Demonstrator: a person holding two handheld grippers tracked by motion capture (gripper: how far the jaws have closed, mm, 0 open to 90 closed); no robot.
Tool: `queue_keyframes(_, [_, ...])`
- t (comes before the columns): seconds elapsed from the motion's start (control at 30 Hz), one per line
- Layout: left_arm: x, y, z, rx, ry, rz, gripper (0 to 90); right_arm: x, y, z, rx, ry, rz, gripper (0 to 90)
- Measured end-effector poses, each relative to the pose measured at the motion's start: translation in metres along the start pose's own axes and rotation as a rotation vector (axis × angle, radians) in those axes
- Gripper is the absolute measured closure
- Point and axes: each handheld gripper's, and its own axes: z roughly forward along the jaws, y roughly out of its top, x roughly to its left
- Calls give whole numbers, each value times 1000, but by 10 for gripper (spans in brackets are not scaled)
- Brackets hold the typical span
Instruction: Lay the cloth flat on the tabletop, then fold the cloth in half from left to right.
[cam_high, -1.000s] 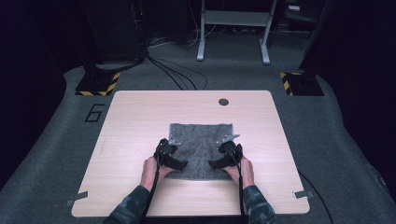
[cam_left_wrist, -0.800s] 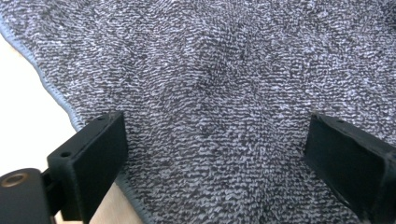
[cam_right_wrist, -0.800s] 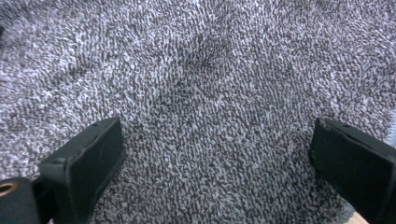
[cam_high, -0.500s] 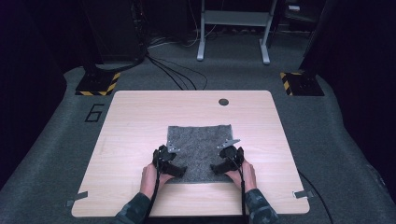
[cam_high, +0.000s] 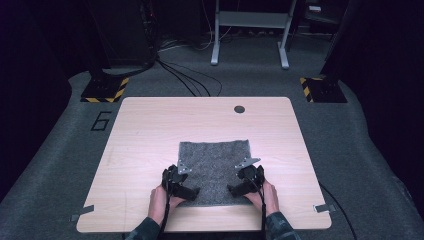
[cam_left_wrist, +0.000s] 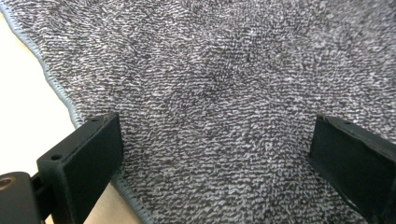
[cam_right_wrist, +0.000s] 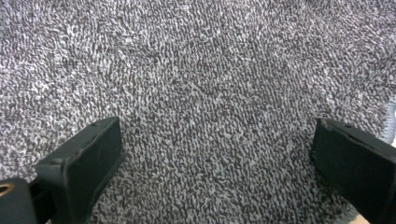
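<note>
High view: both grippers at the near edge of a grey towel (cam_high: 214, 165), lower centre of frame, on a wooden table (cam_high: 150, 130).
Left gripper (cam_high: 187, 191) and right gripper (cam_high: 235, 189) sit over its two near corners. Left gripper view: jaws wide, just been opening, towel pile (cam_left_wrist: 219, 93) between them, not pinched, hem at left. Right gripper view: jaws wide, towel (cam_right_wrist: 210, 93) below, unpinched.

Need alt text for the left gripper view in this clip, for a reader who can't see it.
A grey towel lies spread on a light wooden table, seen from close above. The left gripper hangs over it, its two black jaws wide apart with nothing pinched between them. The towel's stitched edge runs down the left side of the picture.
</note>
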Motion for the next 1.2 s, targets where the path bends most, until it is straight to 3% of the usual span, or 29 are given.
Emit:
queue_keyframes(0.1, [4,1,-5,-6,-27,-18,21,1,0,-2,2,6,-8,31])
queue_keyframes(0.17, [14,9,-15,-26,-35,-33,18,1,1,-4,-12,6,-6,31])
queue_keyframes(0.23, [33,21,-30,-65,-23,-55,18,7,8,-15,-51,26,2,35])
queue_keyframes(0.37, [69,38,-35,-82,-2,-87,25,37,27,-25,-98,71,-32,45])
queue_keyframes(0.4, [69,38,-35,-82,-2,-87,30,46,32,-25,-99,89,-64,48])
queue_keyframes(0.43, [86,44,-29,-78,9,-109,32,59,37,-23,-96,100,-102,57])
queue_keyframes(0.5, [101,48,-23,-88,-8,-155,54,77,43,-21,-106,123,-146,75])
queue_keyframes(0.6, [117,54,-13,-81,-14,-183,83,106,52,-17,-105,169,-157,98])
queue_keyframes(0.67, [119,55,-9,-80,1,-181,101,114,54,-14,-102,187,-165,124])
queue_keyframes(0.7, [124,60,0,-68,-7,-180,134,137,56,-6,-100,204,-208,163])
queue_keyframes(0.83, [125,67,13,-46,8,-167,157,159,61,3,-105,219,-256,266])
queue_keyframes(0.9, [124,69,18,-32,8,-168,168,162,62,4,-100,220,-258,286])
queue_keyframes(0.93, [124,71,25,-10,27,-147,186,170,65,10,-97,216,-271,341])
queue_keyframes(1.0, [126,72,32,-4,23,-168,213,178,66,15,-90,202,-285,373])
queue_keyframes(1.17, [127,73,40,-17,20,-167,313,187,66,32,-64,165,-313,570])
queue_keyframes(1.2, [126,74,42,-10,21,-165,351,188,65,34,-62,165,-298,609])
